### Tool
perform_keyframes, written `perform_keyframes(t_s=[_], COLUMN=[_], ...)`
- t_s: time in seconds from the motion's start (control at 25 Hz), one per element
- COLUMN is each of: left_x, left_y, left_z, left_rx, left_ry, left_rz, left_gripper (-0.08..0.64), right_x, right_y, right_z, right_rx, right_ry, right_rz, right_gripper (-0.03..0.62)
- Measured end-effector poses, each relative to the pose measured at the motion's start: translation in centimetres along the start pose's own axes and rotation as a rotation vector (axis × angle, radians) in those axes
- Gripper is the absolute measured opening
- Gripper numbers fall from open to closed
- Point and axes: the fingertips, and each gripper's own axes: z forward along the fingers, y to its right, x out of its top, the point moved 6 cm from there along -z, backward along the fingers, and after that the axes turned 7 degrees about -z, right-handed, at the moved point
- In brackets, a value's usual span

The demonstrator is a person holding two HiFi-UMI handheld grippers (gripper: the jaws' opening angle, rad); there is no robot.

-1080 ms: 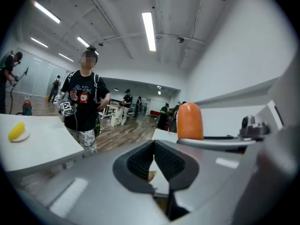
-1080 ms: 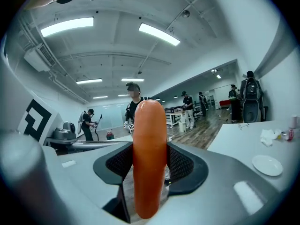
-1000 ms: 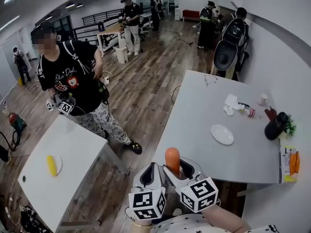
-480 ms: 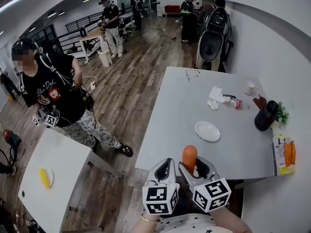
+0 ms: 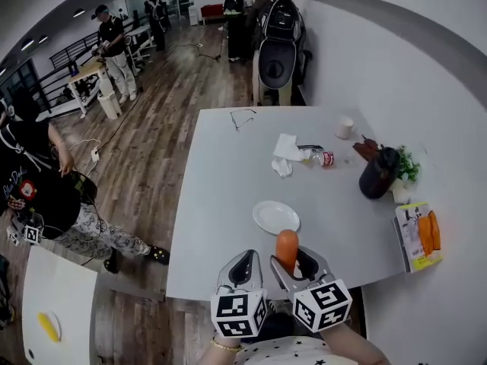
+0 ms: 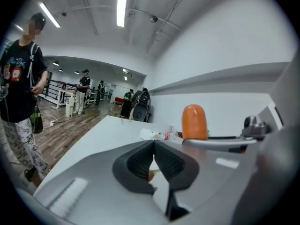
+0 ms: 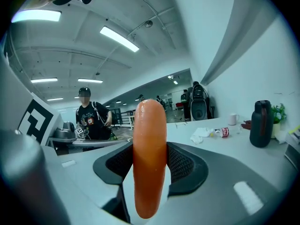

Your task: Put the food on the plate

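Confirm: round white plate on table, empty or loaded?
Empty. The round white plate is bare; the orange sausage is clamped in the right gripper.

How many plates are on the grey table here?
1. The white plate lies empty on the near half of the grey table, just beyond the sausage held in the right tongs. Nothing seems to hide another.

No readable text, shirt print [image 6: 14,71] — too blurred

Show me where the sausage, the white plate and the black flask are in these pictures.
sausage [image 7: 150,158]: right gripper view, the middle of its length.
white plate [image 5: 275,217]: head view, its bare centre.
black flask [image 5: 376,177]: head view, its body.
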Motion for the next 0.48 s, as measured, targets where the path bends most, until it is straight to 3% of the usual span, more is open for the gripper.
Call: perform_keyframes(t_s=[0.24, 0.48], left_x=[0.7, 1.3], left_y=[0.5, -0.7], left_z=[5.8, 10.3], left_rx=[0.008, 0.02], left_ry=[-0.024, -0.027], left_rz=[0.02, -0.006], left_gripper=[0.008, 0.008], right_x=[-0.5, -1.4], right_y=[6.5, 10.8], right_z=[3.1, 8.0], right_rx=[-0.025, 0.06], right_ry=[-0.066, -0.218], right_rz=[0.011, -0.102], right_gripper=[0.216, 0.217])
